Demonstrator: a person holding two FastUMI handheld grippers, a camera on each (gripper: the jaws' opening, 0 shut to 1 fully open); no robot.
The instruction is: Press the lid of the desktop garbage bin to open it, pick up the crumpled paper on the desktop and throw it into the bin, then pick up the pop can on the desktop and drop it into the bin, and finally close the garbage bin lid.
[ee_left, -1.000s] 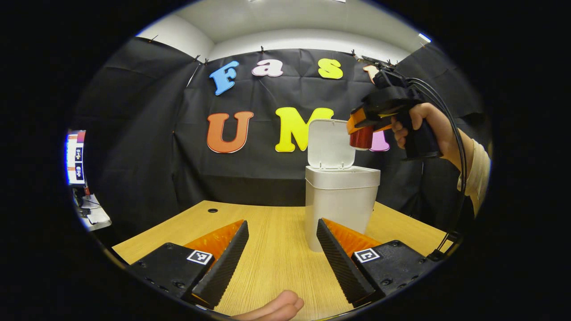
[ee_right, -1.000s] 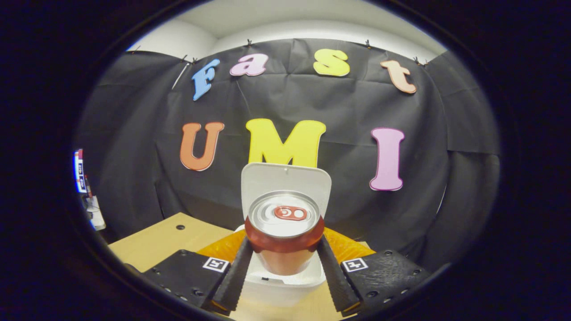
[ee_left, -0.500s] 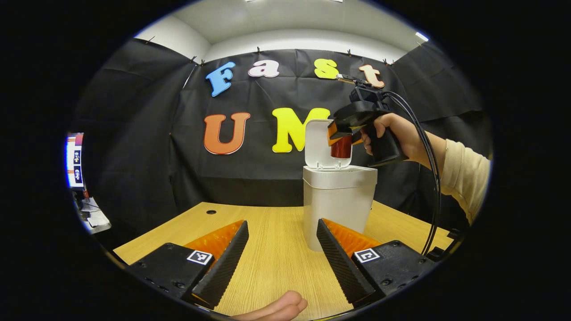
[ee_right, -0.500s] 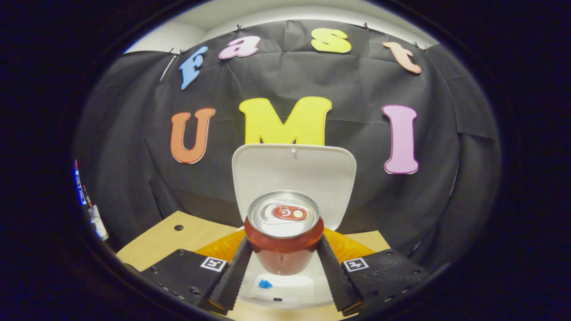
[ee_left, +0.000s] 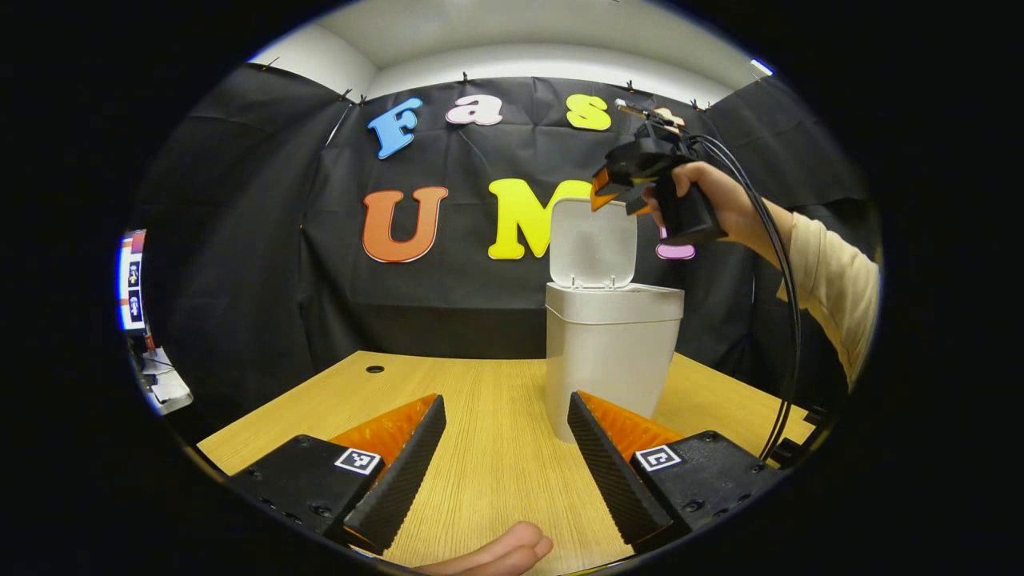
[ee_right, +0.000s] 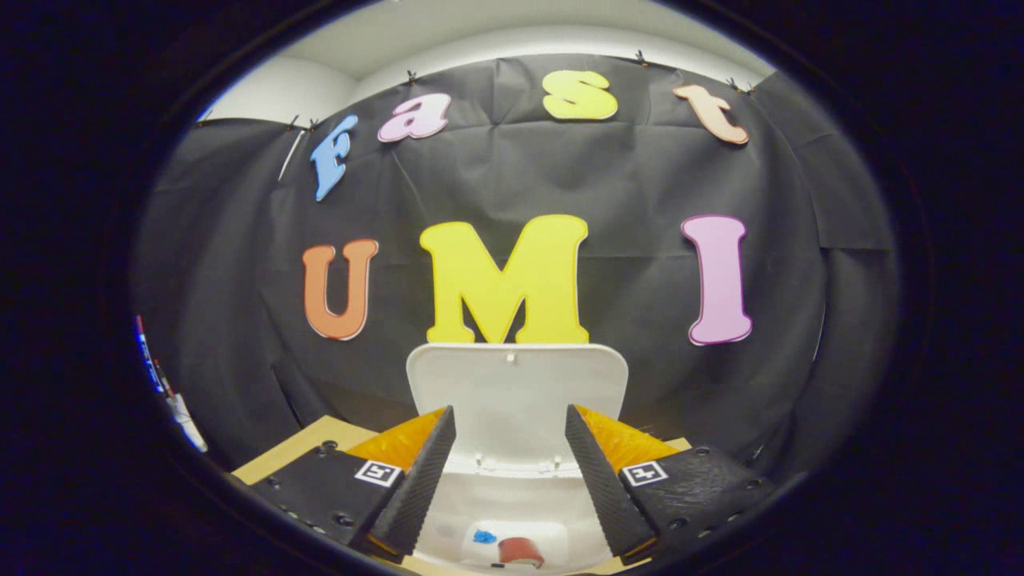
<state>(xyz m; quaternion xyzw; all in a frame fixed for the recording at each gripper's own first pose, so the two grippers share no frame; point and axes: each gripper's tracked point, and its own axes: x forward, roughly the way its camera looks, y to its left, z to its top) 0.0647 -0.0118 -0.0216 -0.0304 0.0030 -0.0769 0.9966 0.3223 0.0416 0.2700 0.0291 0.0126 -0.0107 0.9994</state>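
Taking the garbage bin (ee_left: 612,352) as the landmark, the left hand-held gripper (ee_left: 506,448) sits nearest, low over the worktop (ee_left: 488,448) in front of the bin, its fingers spread wide with nothing between them. A fingertip of the person's hand (ee_left: 500,552) shows at the near edge of the worktop. The bin stands upright on the worktop with its lid (ee_left: 594,244) swung up at the back. Above the bin's mouth, the right hand-held gripper (ee_right: 510,472) hangs released and empty; in the left gripper view it sits level with the lid's top edge. Down inside the bin lies the pop can (ee_right: 518,550), beside a small blue scrap (the crumpled paper itself I cannot make out). So the can drop looks done, and the closing step is in hand. The next move calls for a hand-held gripper to reach behind or over the raised lid and push it forward and down until it seats on the bin's rim
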